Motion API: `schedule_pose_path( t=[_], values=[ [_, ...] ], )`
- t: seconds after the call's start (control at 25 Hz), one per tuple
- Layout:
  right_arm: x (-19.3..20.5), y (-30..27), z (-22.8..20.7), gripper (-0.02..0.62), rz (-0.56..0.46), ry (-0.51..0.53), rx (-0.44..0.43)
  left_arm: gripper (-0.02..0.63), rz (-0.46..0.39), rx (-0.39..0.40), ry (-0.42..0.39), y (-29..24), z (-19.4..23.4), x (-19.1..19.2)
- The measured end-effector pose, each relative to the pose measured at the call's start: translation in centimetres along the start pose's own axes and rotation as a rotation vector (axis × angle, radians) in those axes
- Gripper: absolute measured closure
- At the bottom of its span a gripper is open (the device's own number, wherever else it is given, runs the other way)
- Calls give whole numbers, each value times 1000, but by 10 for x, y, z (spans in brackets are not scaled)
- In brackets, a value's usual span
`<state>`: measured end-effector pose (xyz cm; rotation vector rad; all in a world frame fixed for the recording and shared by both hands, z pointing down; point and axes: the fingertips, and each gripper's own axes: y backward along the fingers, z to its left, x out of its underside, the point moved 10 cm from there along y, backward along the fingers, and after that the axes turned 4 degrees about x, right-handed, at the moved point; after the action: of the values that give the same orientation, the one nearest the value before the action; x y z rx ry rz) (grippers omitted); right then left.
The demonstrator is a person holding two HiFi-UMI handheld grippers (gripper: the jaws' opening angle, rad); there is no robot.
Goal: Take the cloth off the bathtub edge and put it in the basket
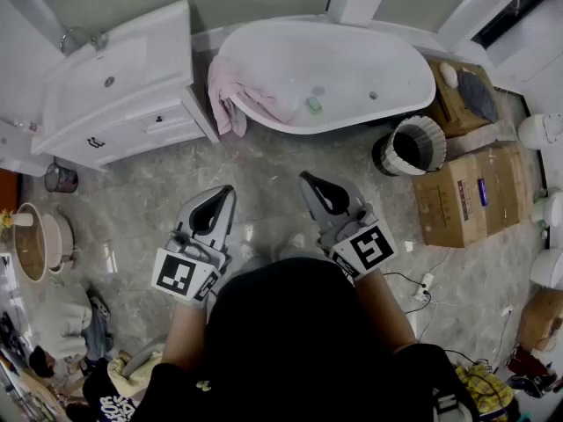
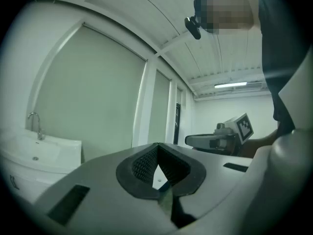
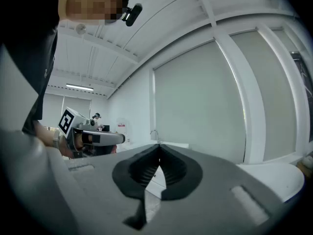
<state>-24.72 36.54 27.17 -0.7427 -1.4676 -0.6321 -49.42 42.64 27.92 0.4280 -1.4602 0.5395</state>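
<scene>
While I hold both tools level over the marbled floor, my left claw is pressed together with nothing in it. My right claw is likewise closed on nothing. The pink cloth lies well apart from both, at about eleven o'clock. It is draped over the rim at the left end of the white bathtub, beside the vanity. In the tub, toward twelve o'clock, lies one small green thing. The ribbed basket stands on the floor at about two o'clock, just beside the tub's right end. Its inside is dark and I cannot tell what it holds. Past it an open cardboard box holds a white thing and a dark grey one.
</scene>
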Motion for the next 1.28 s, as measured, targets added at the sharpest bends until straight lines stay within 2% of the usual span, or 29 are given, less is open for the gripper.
schedule_pose_path(
  t=[0.32,0.56,0.84,1.08,1.28],
  values=[
    [4,12,-36,600,-26,-8,-1,592,13,-19,21,-31,-14,3],
    [7,28,-73,598,-64,-44,-32,592,50,-20,8,-68,-31,10],
    [24,41,-114,598,-62,-69,-44,592,99,-42,13,-103,-51,20],
    [35,27,-131,598,-41,-94,-45,592,122,-49,31,-120,-33,31],
    [35,-8,-143,598,-28,-83,-36,592,140,-26,33,-139,9,39]
  ],
)
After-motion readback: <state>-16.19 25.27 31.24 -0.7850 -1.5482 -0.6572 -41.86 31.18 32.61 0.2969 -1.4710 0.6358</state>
